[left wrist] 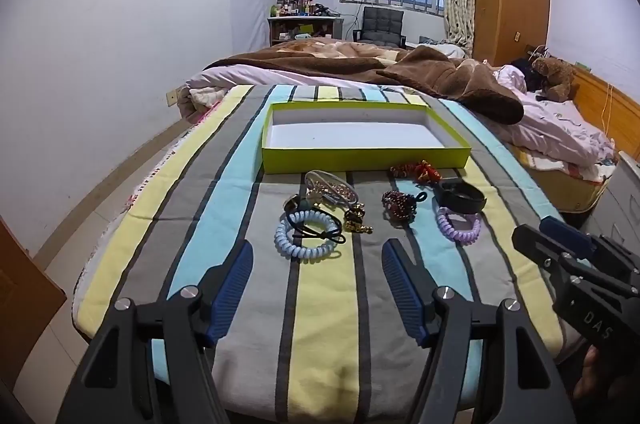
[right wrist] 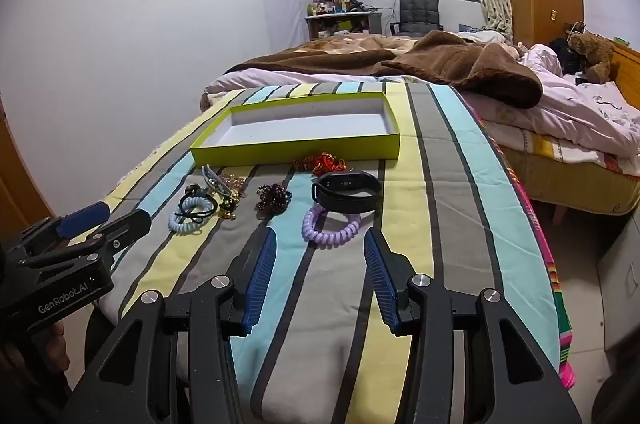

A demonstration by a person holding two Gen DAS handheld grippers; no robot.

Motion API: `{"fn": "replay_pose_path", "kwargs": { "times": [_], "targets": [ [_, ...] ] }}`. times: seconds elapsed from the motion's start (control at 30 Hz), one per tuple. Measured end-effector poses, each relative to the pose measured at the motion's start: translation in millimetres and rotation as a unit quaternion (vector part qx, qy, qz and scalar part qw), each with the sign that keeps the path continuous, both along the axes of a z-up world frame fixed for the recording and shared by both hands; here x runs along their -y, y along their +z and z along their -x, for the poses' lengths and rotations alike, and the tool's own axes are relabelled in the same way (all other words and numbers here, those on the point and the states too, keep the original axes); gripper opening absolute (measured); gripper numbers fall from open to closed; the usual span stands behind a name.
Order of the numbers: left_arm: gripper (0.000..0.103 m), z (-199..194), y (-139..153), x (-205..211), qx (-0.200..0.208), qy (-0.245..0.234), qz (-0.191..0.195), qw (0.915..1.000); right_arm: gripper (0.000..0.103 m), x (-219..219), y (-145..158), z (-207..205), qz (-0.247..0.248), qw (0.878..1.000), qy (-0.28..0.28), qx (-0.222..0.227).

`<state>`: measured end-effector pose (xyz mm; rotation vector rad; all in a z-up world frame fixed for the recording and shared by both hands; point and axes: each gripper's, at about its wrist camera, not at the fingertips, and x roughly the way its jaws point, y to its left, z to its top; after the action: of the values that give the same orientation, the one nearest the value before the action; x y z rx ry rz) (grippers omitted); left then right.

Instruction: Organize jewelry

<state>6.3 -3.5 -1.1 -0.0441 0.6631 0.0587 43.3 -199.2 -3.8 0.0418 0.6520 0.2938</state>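
Jaws on left gripper (left wrist: 318, 250) & right gripper (right wrist: 320, 238) released; ribbed pads, coiled purple band (right wrist: 331, 227) nearby.

- The striped bed (left wrist: 320, 304) is viewed from its near edge, angled downward, by both wrist cameras.
- The tray (left wrist: 360, 160) and jewelry are shared.
- Each gripper is caught at the other view's side.

A shallow lime-green box (left wrist: 360, 158) with a white inside lies open and empty on the striped bedcover. Just in front of it lie a red bead string (left wrist: 416, 171), a black wristband (right wrist: 346, 191), a dark red bead bracelet (left wrist: 399, 206), a purple coil hair tie (right wrist: 331, 227), a pale blue coil hair tie (left wrist: 306, 237) under a black elastic (left wrist: 316, 228), and a clear pouch of chains (left wrist: 331, 187).
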Motion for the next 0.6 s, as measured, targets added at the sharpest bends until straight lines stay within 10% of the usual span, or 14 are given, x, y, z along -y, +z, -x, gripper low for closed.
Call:
{"fn": "replay_pose_path", "kwargs": {
  "times": [0.6],
  "targets": [
    [0.069, -2.7, -1.3, -6.9, -0.005, 0.001, 0.008, 1.0000, 0.047, 1.0, 0.8, -2.2, 0.000, 1.000, -0.004, -0.003]
  ]
}}
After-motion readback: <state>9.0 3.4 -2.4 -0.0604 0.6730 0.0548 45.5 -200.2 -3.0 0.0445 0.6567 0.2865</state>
